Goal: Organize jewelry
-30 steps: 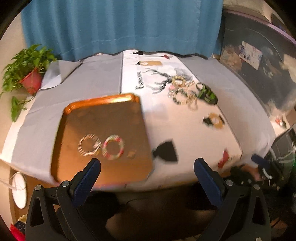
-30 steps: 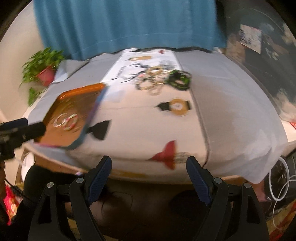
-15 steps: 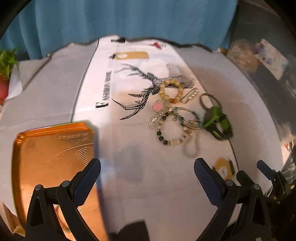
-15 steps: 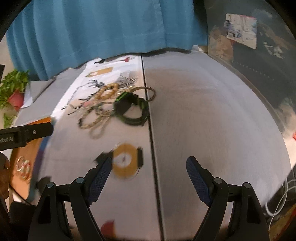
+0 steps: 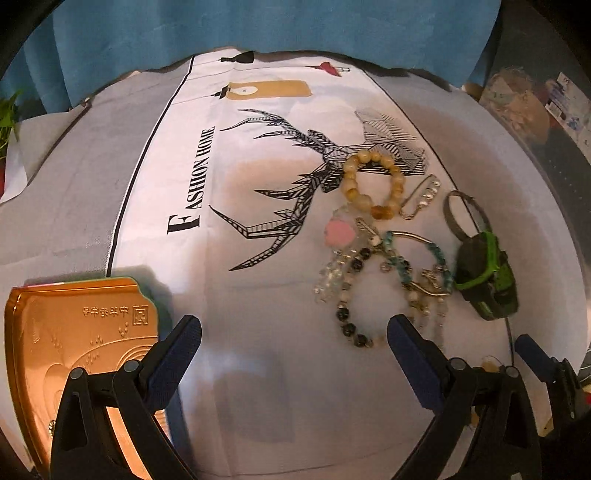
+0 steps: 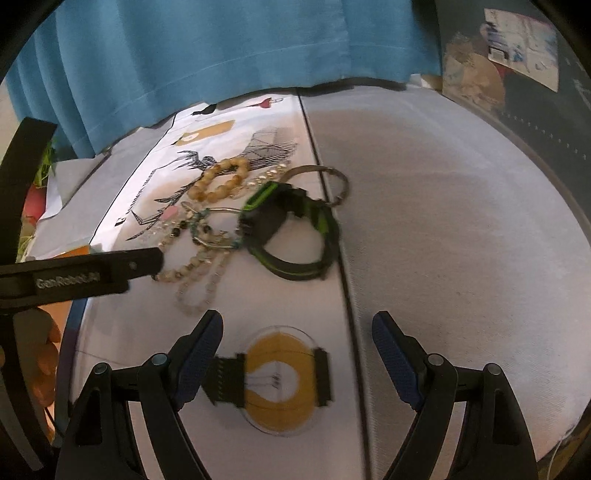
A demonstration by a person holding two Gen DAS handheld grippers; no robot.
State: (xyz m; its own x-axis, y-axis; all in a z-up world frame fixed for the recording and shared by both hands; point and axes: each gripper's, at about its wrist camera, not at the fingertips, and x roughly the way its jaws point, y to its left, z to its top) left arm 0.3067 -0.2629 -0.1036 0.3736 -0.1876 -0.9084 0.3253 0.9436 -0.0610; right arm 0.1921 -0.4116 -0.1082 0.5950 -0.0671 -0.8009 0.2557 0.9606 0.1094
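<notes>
Tray [image 5: 74,332] lies left of bracelets [image 5: 373,184] on tablecloth [image 5: 258,332].

Bare cloth [image 5: 280,325] left of the jewelry heap [image 5: 388,258], open right across to the gold tray [image 5: 74,332]. Right of the heap, blocked by the black-and-green watch [image 5: 484,273], touching it. Beyond the heap, only flat printed tablecloth up to the blue curtain [image 5: 258,26]. Right of the watch [image 6: 291,229], wide grey cloth [image 6: 443,221], unobstructed.

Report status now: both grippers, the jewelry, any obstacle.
Left gripper open, empty. Right gripper open, empty. Bracelets tangled in one pile beside black-green watch; gold tray apart. Nothing blocking.
</notes>
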